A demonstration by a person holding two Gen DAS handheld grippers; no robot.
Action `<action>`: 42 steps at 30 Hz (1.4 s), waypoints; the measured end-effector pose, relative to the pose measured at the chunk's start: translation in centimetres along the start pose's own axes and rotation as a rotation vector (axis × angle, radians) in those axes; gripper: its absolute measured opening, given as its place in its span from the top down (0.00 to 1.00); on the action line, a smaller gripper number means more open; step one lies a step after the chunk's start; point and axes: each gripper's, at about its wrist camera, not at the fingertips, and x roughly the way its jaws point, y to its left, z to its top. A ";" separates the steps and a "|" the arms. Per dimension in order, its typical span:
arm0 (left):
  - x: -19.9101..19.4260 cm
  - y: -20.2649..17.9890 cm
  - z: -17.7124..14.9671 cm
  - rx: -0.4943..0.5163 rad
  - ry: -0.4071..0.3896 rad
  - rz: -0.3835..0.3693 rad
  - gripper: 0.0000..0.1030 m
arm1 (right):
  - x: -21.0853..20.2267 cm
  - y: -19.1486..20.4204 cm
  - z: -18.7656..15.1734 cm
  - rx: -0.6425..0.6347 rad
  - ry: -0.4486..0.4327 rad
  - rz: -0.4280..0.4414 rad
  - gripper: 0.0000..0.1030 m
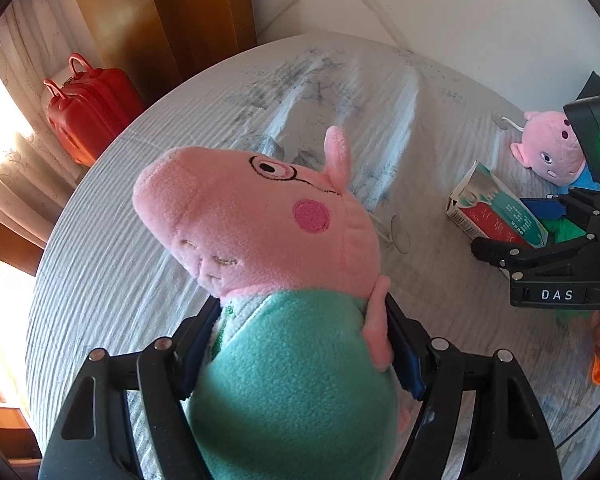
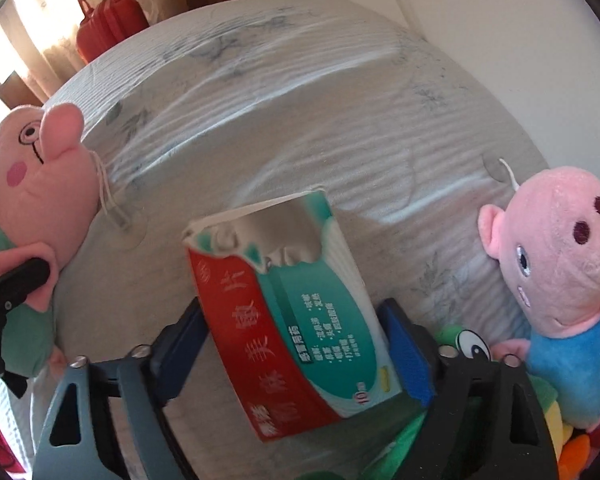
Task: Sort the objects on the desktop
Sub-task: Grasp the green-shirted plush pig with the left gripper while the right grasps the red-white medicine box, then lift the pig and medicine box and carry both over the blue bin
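My left gripper (image 1: 300,344) is shut on a pink pig plush in a green top (image 1: 268,240), held above the bed; the plush also shows at the left of the right wrist view (image 2: 40,184). My right gripper (image 2: 296,332) is shut on a red and teal medicine box (image 2: 288,312), its top flap torn open. The box and the right gripper (image 1: 540,236) show at the right of the left wrist view. A second pig plush in a blue top (image 2: 560,264) lies to the right of the box, also seen in the left wrist view (image 1: 552,152).
A pale striped bedsheet (image 1: 180,208) covers the surface. A red suitcase (image 1: 88,112) stands beyond its far left edge by a wooden panel and curtains. A green toy with a cartoon eye (image 2: 468,344) and colourful toys (image 2: 572,440) lie under the right gripper. A white wall runs behind.
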 end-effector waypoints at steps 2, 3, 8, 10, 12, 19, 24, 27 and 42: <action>-0.5 0.2 -0.2 -0.012 -0.009 -0.020 0.32 | -1.1 0.6 -0.7 0.002 -0.034 -0.006 0.21; -0.8 0.2 -0.3 -0.016 -0.013 -0.030 0.34 | -1.9 1.1 -1.2 -0.001 -0.056 -0.007 0.21; -4.2 0.5 -1.4 -0.033 -0.090 -0.047 0.35 | -7.5 4.1 -3.5 -0.021 -0.182 -0.029 0.21; -6.5 0.4 -2.0 -0.028 -0.137 -0.043 0.35 | -10.1 5.1 -4.0 -0.013 -0.236 -0.054 0.21; -9.0 0.2 -2.8 -0.019 -0.185 -0.052 0.35 | -12.6 6.3 -4.4 -0.001 -0.285 -0.091 0.21; -17.8 -0.9 -5.7 0.020 -0.329 -0.116 0.35 | -21.7 8.6 -8.2 0.101 -0.417 -0.158 0.21; -23.9 -2.1 -8.3 0.066 -0.429 -0.164 0.35 | -28.0 10.5 -12.9 0.164 -0.507 -0.215 0.20; -27.2 -3.0 -10.0 0.100 -0.476 -0.194 0.35 | -32.0 11.2 -16.2 0.214 -0.567 -0.268 0.20; -39.3 -14.8 -20.2 0.347 -0.613 -0.376 0.35 | -47.2 9.4 -36.6 0.525 -0.756 -0.552 0.20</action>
